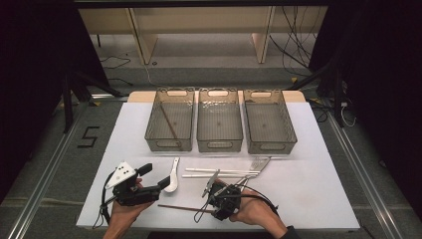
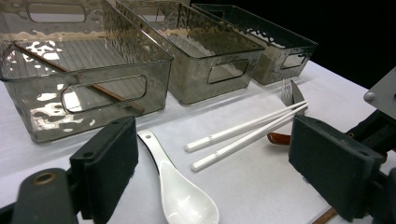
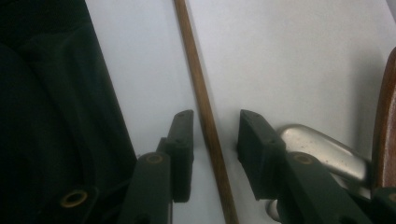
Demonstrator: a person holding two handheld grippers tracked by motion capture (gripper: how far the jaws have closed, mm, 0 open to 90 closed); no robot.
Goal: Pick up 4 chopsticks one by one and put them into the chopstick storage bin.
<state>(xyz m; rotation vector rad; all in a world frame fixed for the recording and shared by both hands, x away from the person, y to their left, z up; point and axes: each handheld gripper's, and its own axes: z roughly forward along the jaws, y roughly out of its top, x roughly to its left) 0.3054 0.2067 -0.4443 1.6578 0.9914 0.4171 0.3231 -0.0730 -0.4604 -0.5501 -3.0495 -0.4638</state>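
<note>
Straddling the brown chopstick (image 3: pixel 205 116), right tool (image 3: pixel 212 140) jaws apart, not yet clamped, stick's long axis running lengthwise between them on worktop (image 3: pixel 289 60); left tool (image 1: pixel 149 180) open, farther off.

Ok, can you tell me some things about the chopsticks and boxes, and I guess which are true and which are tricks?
1. A brown chopstick lies between the right gripper's jaws. True; the pads stand on either side of it, with small gaps.
2. All three clear bins are empty. False; the left bin has a brown chopstick lying in it.
3. The white spoon lies on the table in front of the left gripper. True.
4. The left gripper is squeezing the white spoon. False; its jaws stand wide apart and hold nothing.
5. The two white chopsticks are inside the middle bin. False; they lie side by side on the table in front of the bins.
</note>
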